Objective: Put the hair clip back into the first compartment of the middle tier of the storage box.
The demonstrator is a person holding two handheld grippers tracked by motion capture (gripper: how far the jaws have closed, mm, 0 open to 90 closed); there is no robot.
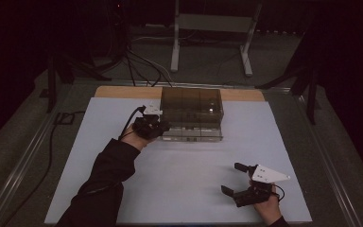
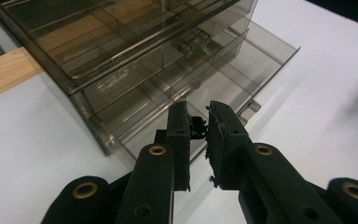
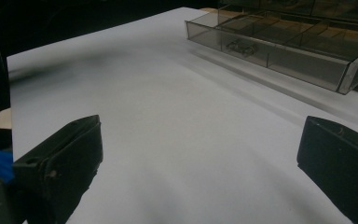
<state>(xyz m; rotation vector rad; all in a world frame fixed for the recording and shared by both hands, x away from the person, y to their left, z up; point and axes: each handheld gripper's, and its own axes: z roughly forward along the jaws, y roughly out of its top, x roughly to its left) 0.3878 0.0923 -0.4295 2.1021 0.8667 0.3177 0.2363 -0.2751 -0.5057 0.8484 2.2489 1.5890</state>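
High view: a see-through box of drawers sits at the far middle of the white desk. The left hand-held gripper is at the box's front left corner, low down, by the bottom drawer. The right hand-held gripper waits near the front right of the desk, well apart from the box, jaws wide w/ nothing in them.

Left gripper view: the left hand-held gripper has its jaws narrow, w/ a small dark bit between the tips. It looks like the drawer's knob, but I can't tell for sure. The bottom drawer is slid out a bit. I think the job now is moving that drawer. To do it well, pinch the knob firm & move straight along the drawer's line, not sideways, so the box doesn't slide or tip.

Right gripper view: the open drawer is far off at the top right, w/ a small clear part in one slot. Lots of bare desk in front of the box, so there's room to pull. The drawer's front edge sticks out, so the right hand should keep away.
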